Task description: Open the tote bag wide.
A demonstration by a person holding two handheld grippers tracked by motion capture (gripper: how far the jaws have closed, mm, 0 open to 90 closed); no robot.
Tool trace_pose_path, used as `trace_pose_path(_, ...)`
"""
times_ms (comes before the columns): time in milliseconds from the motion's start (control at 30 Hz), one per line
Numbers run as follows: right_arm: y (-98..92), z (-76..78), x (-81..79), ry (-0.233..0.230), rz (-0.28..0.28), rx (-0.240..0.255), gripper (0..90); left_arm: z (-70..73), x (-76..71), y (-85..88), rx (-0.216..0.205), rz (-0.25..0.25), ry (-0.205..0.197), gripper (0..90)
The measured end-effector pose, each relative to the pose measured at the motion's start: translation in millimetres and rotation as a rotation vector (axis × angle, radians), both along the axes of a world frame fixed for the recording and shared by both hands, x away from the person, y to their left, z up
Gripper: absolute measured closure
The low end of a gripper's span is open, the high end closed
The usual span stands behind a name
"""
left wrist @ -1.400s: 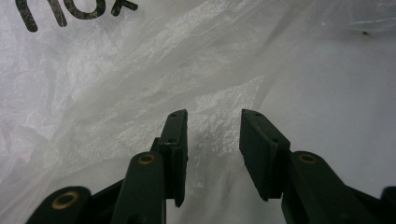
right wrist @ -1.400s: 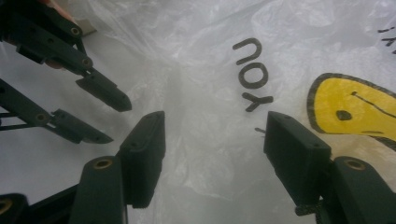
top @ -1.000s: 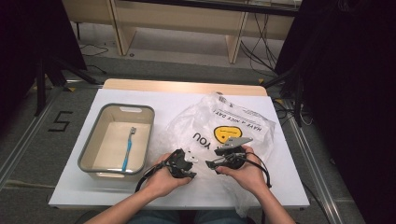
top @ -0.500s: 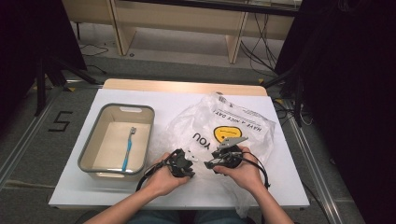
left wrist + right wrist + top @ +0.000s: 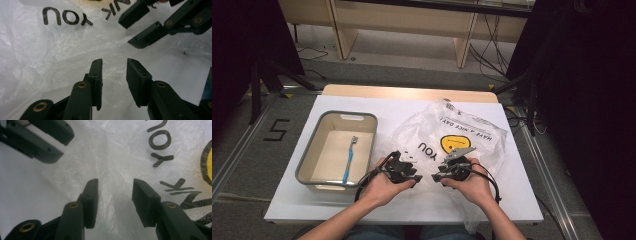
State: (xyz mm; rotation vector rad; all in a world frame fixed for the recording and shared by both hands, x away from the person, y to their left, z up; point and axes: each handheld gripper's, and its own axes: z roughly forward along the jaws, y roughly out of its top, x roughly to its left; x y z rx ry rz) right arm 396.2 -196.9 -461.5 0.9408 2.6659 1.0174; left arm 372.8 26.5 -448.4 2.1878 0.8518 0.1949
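Note:
A crumpled white plastic bag printed with black letters and a yellow face lies on the right half of the table. Its near edge lies under both grippers, whose tips face each other. My left gripper is open over the bag film; its jaws have just been opening and nothing is pinched between them. My right gripper is also open over the film; its jaws have just been closing, with only film seen beyond the gap. The right gripper shows ahead in the left gripper view, the left gripper in the right gripper view.
A grey-rimmed tub stands at the left of the white table and holds a blue toothbrush. The bag spills over the table's front right edge. A wooden strip runs along the far edge.
Both hands stay at the bag's near edge with the gripper tips facing each other; no clear shift of bag or tub.

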Motion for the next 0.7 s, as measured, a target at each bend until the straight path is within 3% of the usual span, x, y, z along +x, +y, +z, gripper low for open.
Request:
trace_pose_path(100, 1.7, -1.0, -0.7, 0.001, 0.010, -0.008, 59.0, -1.0, 1.7, -1.1, 0.007, 0.020, -0.009, 76.2)
trace_pose_path(167, 2.9, -1.0, -1.1, -0.001, 0.013, -0.005, 57.9, -5.7, 4.1, -3.8, 0.033, 0.030, -0.005, 80.0)
trace_pose_path(333, 3.0, -0.4, -1.3, -0.005, 0.013, -0.003, 55.7, -1.6, 3.4, -4.8, 0.024, 0.037, -0.020, 84.2)
trace_pose_path(400, 2.8, -0.8, -0.7, -0.005, 0.014, -0.008, 55.7, -2.2, 4.1, -5.4, 0.055, 0.033, -0.021, 87.2)
trace_pose_path(567, 3.9, -0.8, -1.0, -0.006, 0.015, -0.008, 54.6, -17.3, 5.0, -11.7, 0.131, -0.005, 0.026, 89.1)
trace_pose_path(700, 6.4, -1.6, -0.5, -0.017, 0.026, -0.015, 48.3, -24.3, 5.0, -16.4, 0.152, -0.024, 0.051, 89.2)
